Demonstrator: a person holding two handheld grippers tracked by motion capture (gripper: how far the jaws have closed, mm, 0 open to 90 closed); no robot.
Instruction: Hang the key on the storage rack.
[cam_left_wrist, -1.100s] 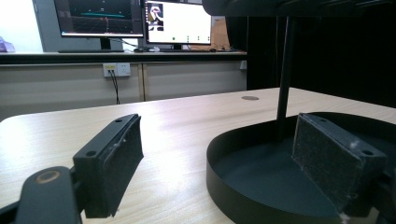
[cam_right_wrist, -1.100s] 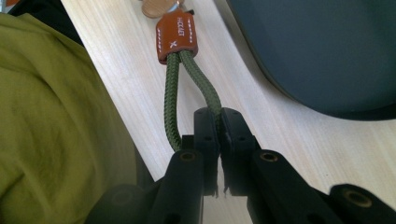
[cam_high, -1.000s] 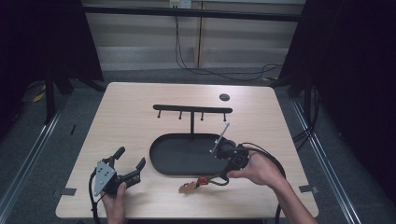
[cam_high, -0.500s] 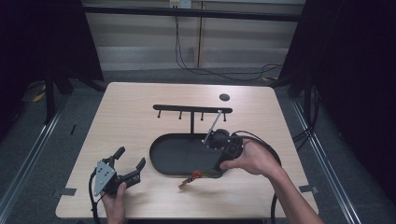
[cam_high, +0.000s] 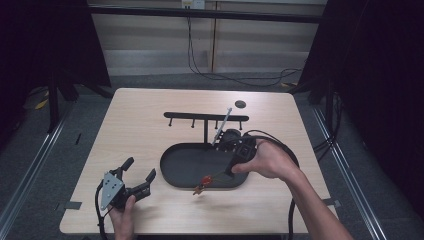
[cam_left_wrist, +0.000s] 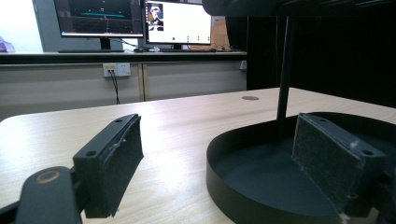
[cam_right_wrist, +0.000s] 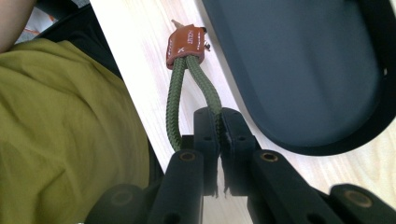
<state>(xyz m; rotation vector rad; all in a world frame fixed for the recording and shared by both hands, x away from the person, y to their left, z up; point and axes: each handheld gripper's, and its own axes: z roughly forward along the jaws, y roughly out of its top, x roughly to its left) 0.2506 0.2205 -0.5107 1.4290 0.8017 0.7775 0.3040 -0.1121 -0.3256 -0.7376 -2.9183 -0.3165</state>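
While the left tongs sat released on the desk just left of the black oval tray, the right tongs were clenched on the olive cord loop, its brown leather tag hanging over the tray's near rim, hook rack behind.

Left gripper low, fingers spread wide; right gripper raised, fingers clamped together, hand wrapped over body.

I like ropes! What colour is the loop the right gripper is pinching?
Olive green braided cord loop, with a reddish-brown leather tab; clearest in the right gripper view.
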